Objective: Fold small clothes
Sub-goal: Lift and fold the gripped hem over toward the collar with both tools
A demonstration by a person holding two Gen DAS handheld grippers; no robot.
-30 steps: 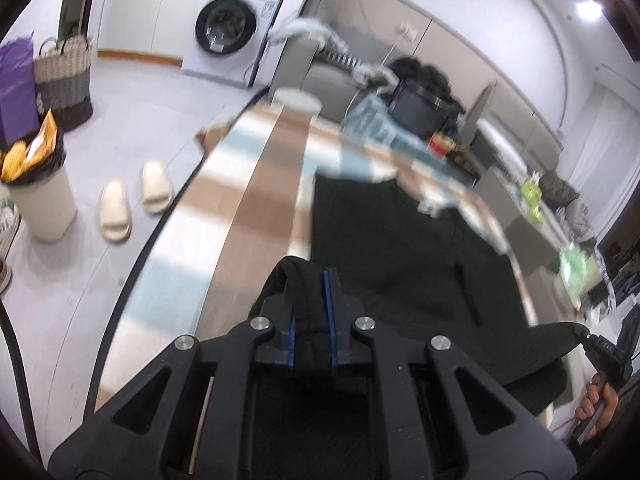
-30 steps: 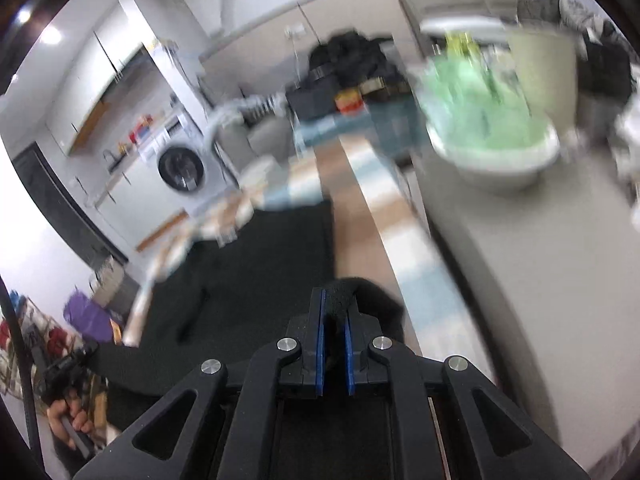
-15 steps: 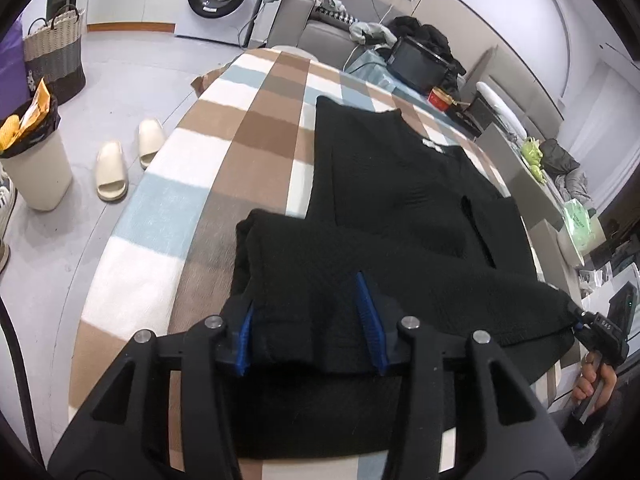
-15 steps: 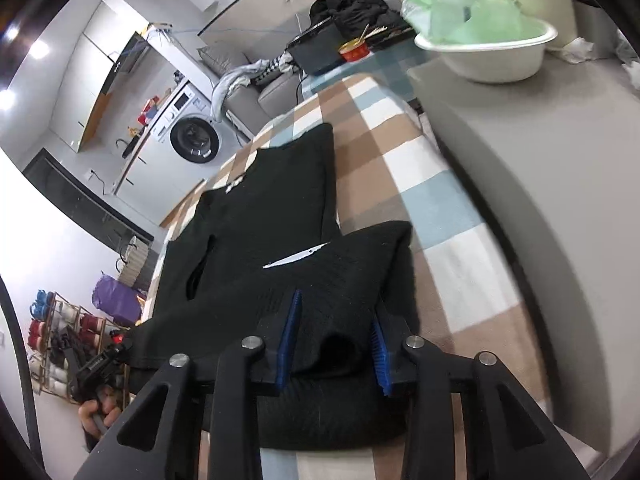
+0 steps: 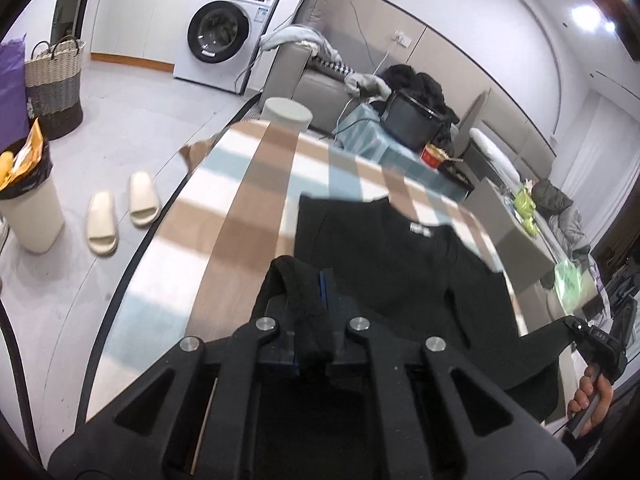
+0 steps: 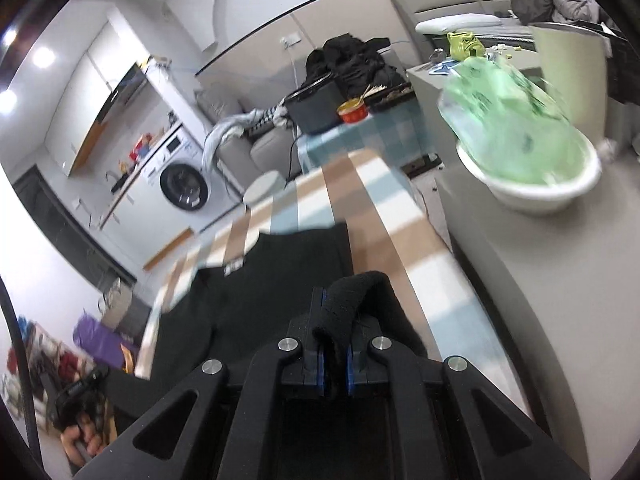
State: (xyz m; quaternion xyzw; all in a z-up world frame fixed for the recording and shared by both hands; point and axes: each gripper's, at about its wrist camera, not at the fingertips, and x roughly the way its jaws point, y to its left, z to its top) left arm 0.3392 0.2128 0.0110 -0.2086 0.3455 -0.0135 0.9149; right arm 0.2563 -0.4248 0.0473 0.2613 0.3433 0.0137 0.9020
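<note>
Clearly the fold is mid-step: one black sweater (image 5: 400,264) lies on the plaid tablecloth (image 5: 240,216), its collar end flat toward twelve o'clock and its near hem raised off the cloth. Two grippers share that hem. The left gripper (image 5: 316,300) is pressed together on a bunched corner of it, and the right gripper (image 6: 334,320) pinches the opposite corner the same way, fabric humping up over its fingertips. From the left wrist view the right tool sits at four o'clock, with the knit stretched between the two.

The next move, as I judge it, calls for carrying both corners forward together toward the collar, kept level and taut, then lowering them so the hem lands square before either grip lets go.

Counted nearby: two pale slippers (image 5: 120,216) on the floor at nine o'clock, one washing machine (image 5: 224,32) at eleven, one white basin (image 6: 532,184) holding green bags at two o'clock in the right view.
</note>
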